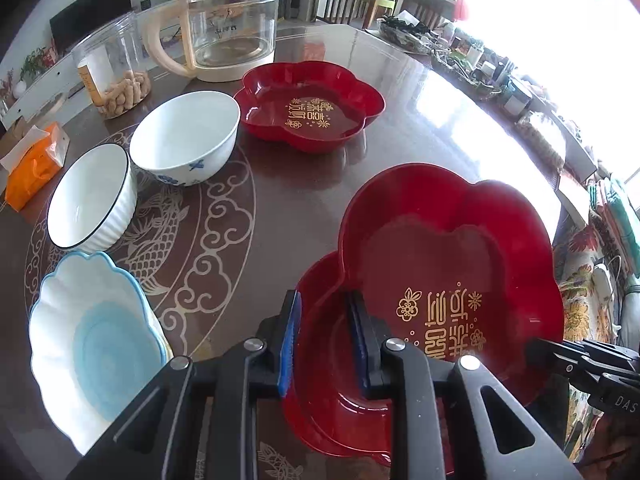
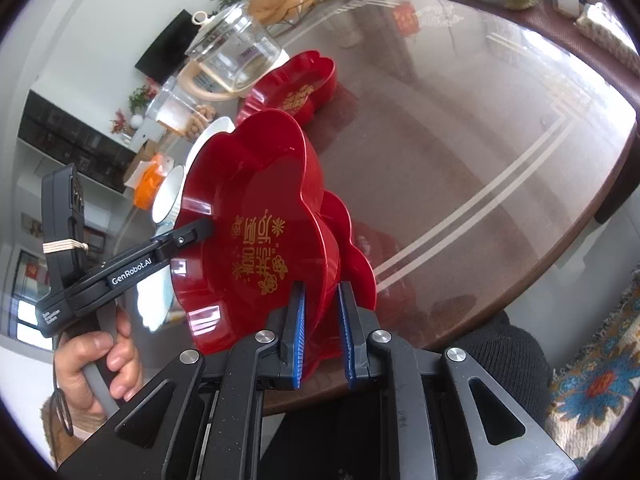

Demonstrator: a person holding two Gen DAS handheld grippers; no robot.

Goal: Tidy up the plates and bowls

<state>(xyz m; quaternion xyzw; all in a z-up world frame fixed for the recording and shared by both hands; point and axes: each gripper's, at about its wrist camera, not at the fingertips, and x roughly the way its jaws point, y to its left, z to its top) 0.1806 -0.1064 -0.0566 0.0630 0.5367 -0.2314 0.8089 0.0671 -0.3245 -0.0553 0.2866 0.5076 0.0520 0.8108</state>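
Two red flower-shaped plates lie nested near the table's front edge. The upper plate point(image 1: 452, 264) point(image 2: 248, 200) leans askew on the lower one point(image 1: 332, 380) point(image 2: 360, 256). My left gripper point(image 1: 322, 300) straddles the lower plate's rim, its jaws clearly wider than the thin wall, so it is open. My right gripper point(image 2: 321, 288) straddles the upper plate's near rim with its pads slightly off it. A third red plate point(image 1: 308, 106) sits further back. To the left stand a blue-flowered white bowl point(image 1: 184, 136), a ribbed dark-rimmed bowl point(image 1: 90, 196) and a white-and-blue scalloped plate point(image 1: 96, 344).
A glass kettle point(image 1: 228, 28), a clear snack jar point(image 1: 112, 64) and an orange tissue pack point(image 1: 34, 168) stand at the back left. Clutter point(image 1: 480, 68) lines the far right side of the glossy brown table point(image 2: 480, 160). A person's hand point(image 2: 96, 360) holds the left gripper's handle.
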